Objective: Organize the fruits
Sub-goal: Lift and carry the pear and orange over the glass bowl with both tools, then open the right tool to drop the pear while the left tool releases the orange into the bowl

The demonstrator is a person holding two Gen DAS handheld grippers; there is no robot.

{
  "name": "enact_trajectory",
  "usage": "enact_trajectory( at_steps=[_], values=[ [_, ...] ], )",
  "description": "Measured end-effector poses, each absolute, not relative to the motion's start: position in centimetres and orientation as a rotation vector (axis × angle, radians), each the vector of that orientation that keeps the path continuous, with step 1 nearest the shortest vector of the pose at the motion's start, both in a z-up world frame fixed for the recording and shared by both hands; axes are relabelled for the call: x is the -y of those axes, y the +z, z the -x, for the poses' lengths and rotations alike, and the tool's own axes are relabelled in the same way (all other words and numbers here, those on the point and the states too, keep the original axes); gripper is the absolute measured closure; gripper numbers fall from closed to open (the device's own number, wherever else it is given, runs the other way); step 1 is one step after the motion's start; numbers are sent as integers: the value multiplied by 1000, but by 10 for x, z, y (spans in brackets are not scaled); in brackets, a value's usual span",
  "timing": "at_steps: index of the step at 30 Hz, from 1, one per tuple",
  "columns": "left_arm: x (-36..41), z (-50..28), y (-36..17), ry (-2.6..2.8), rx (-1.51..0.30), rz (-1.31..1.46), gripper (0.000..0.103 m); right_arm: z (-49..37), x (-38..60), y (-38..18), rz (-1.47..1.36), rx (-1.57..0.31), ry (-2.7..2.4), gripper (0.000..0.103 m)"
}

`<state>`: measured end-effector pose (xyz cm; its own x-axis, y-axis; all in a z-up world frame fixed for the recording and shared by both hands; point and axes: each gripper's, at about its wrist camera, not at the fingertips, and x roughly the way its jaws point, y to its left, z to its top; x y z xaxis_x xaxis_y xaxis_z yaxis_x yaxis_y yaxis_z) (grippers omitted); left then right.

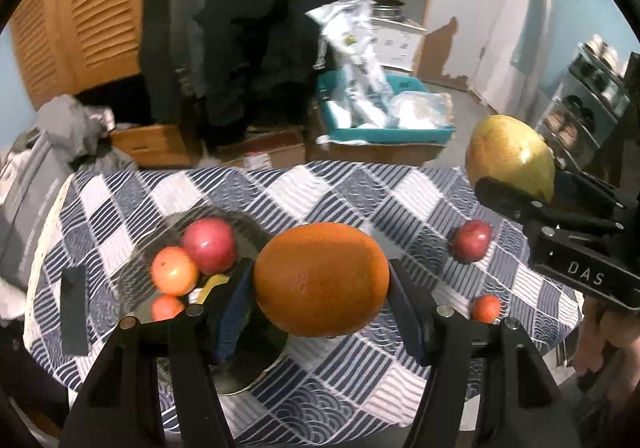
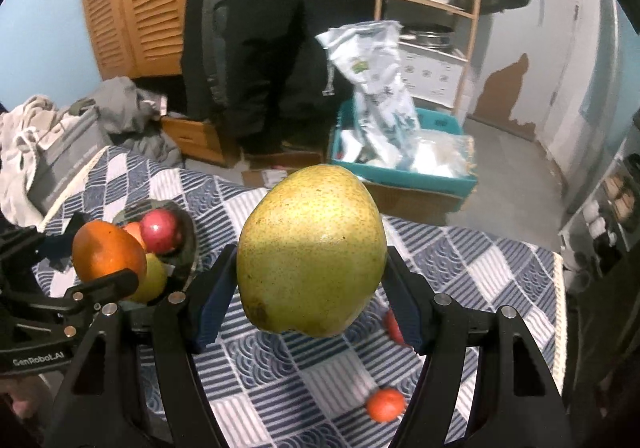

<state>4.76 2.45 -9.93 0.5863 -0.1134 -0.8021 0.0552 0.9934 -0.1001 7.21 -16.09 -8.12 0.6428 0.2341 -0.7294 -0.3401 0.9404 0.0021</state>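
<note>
Fingers of the left gripper (image 1: pixel 322 288) are closed on a big orange (image 1: pixel 322 280), which hangs above the table near the edge of a dark bowl (image 1: pixel 256 372). Inside the bowl lie a red apple (image 1: pixel 209 250), a smaller orange fruit (image 1: pixel 174 271) and some other small fruits that are partly hidden. The right gripper (image 2: pixel 310 284) clamps a yellow-green pear (image 2: pixel 312 252) between its two fingers, lifted above the checkered tablecloth (image 2: pixel 288 376). On the cloth, apart from the bowl, sit a second red apple (image 1: pixel 472 240) and a small orange fruit (image 2: pixel 385 404). Behind the table stands a teal crate (image 2: pixel 432 176) with plastic bags.
</note>
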Motion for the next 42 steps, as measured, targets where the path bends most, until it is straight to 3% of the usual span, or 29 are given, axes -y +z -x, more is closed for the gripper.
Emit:
enact_trajectory(
  at_steps=[21, 42],
  values=[
    [-131, -43, -156, 94, -1030, 167, 37, -108, 50, -131, 186, -906, 472, 32],
    [-170, -43, -213, 176, -1156, 214, 36, -116, -19, -193, 320, -1036, 559, 32]
  ],
)
